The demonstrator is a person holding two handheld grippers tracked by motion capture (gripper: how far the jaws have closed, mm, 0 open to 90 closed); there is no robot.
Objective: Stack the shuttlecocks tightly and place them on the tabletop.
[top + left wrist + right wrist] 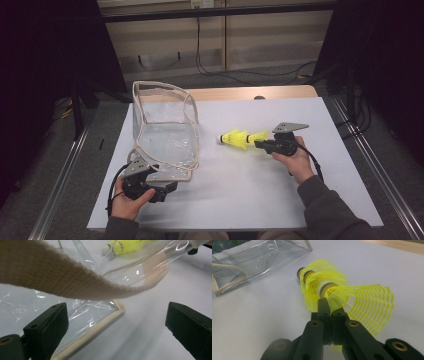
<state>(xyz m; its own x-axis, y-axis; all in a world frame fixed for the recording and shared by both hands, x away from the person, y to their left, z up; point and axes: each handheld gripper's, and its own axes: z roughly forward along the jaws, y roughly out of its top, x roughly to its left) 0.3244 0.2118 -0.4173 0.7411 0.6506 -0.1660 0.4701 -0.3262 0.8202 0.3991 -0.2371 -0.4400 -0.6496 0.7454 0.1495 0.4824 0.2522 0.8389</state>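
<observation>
High view: a white board (240, 190) covers most of the table, with a strip of bare wood (240, 93) showing along its far edge. A clear bag (162, 132) with beige webbing trim stands on the left half, its mouth open upward and its near edge close to the board's near-left corner. A handle (75, 282) of the same webbing arches over the left gripper's camera. Right of the bag lie nested yellow shuttlecocks (240, 138), corks pointing left toward the bag – a band of open board separates the two.

Right gripper (261, 145): held in the right hand (295, 162) at mid-right, pointing left. Its jaws are pressed together on the mesh skirt of the nearest shuttlecock (362, 302); in the right gripper view the skirt fans out to either side of the pinch and the stack runs away from the jaws toward the bag (259, 257).

Left gripper (167, 187): held in the left hand (131, 197) at the near-left, just beside the bag's near edge. Its jaws stand wide apart, one over the bag's trimmed base corner (110, 315), the other over bare board, gripping nothing.

Free room: the near and right parts of the board are bare; the right hand sits well inside the board's right edge.
</observation>
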